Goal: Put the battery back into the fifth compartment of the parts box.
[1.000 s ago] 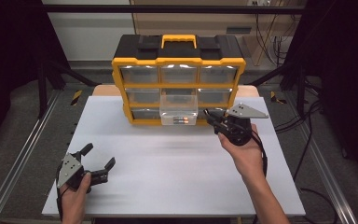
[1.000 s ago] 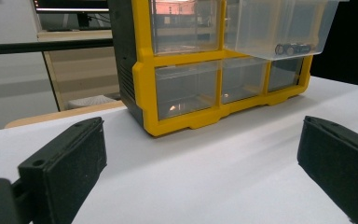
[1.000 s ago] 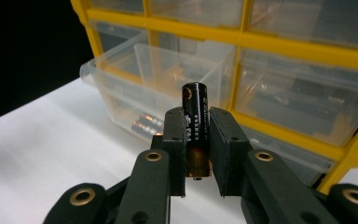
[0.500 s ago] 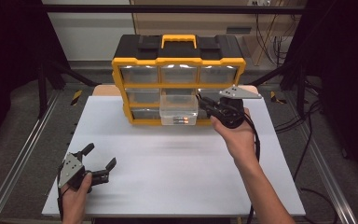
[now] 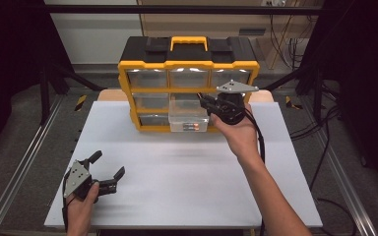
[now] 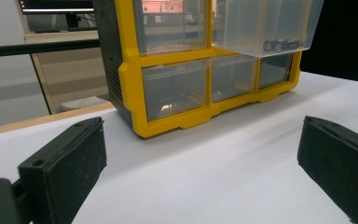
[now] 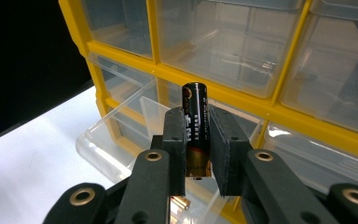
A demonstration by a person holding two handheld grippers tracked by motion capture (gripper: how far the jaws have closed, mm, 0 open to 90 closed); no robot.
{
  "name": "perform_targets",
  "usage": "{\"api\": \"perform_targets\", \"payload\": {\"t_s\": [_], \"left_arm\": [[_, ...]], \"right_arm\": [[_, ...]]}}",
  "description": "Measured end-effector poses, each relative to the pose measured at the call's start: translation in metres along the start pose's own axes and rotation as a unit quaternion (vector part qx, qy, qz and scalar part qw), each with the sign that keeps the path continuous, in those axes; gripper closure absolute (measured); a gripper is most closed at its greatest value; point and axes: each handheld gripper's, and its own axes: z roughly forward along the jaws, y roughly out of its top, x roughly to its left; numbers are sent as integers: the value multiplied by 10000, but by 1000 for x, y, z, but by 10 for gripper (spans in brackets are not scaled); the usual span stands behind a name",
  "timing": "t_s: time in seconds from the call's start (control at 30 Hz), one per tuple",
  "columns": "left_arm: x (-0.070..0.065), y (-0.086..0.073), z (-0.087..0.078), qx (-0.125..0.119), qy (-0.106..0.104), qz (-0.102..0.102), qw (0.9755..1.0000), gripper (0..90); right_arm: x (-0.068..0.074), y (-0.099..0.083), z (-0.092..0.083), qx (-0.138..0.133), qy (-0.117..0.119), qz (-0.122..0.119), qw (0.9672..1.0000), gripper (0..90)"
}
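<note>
Yellow organizer sat ahead, its clear drawer pulled out. We had the right gripper clamped on a battery; left gripper spread wide, empty.

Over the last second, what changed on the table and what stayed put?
The right gripper, shut on a black battery, moved up the high view and leftward, from the organizer's right edge to just above the pulled-out clear drawer. Nothing was released. The left gripper stayed open near the table's front left corner; organizer and drawer unmoved.
</note>
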Motion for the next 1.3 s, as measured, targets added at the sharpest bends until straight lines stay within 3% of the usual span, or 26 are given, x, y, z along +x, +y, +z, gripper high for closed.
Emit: {"api": "perform_targets", "payload": {"t_s": [0.97,1.07,1.3], "left_arm": [[1,0,2,25,-43,-3,10000,12],[1,0,2,27,-49,0,10000,12],[1,-1,2,40,-63,9,10000,12]], "right_arm": [[11,10,33,430,96,-259,9987,765],[13,11,38,485,256,-171,9983,653],[16,12,38,366,230,-178,9989,371]]}}
